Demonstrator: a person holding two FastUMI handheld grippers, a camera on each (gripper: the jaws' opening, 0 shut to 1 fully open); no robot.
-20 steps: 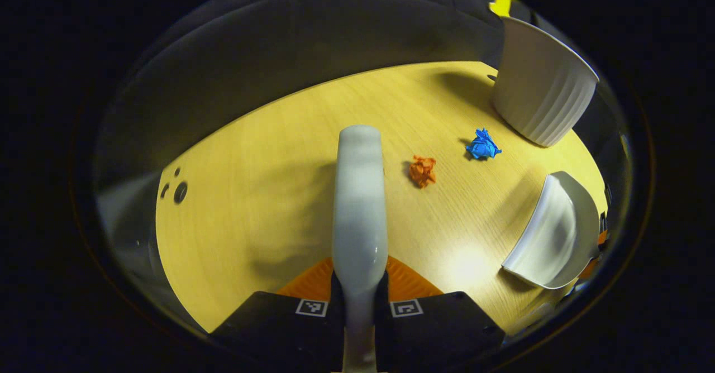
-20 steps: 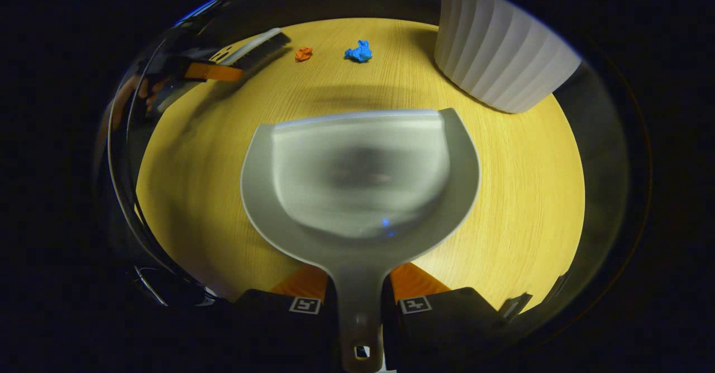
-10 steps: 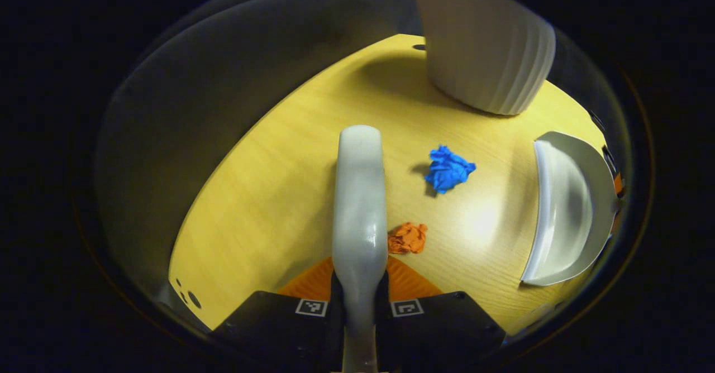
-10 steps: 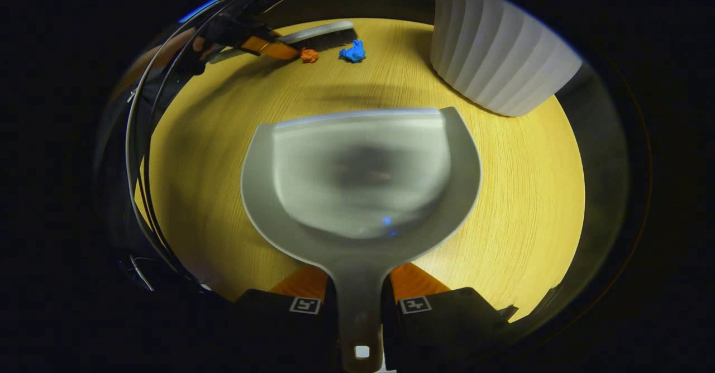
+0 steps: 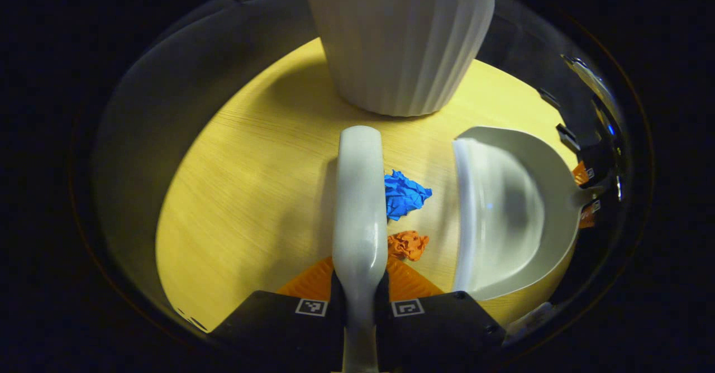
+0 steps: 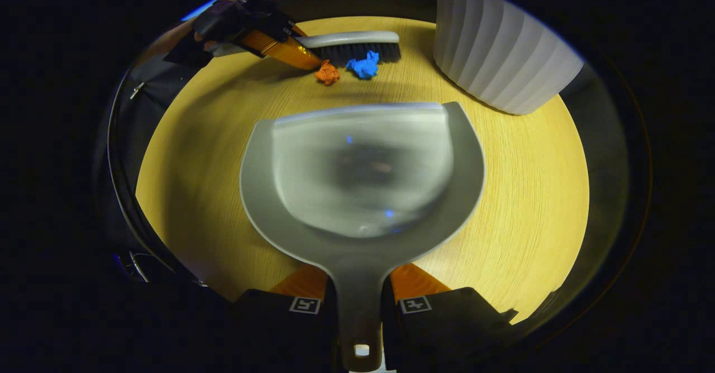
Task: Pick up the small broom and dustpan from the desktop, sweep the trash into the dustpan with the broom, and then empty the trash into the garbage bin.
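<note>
Two crumpled paper scraps, blue and orange, sit just off the grey plastic dustpan lip, brush side. My left gripper clamps the grey broom, right gripper the dustpan handle. Risk as I see it: a fast flick skips scraps past the lip toward the white ribbed bin

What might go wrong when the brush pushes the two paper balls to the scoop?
The blue paper ball and orange paper ball lie apart from the dustpan, so either might roll past its front edge. The garbage bin stands close beside the broom; a wide stroke could bump it. The balls sit side by side, so one stroke may catch just one.
</note>
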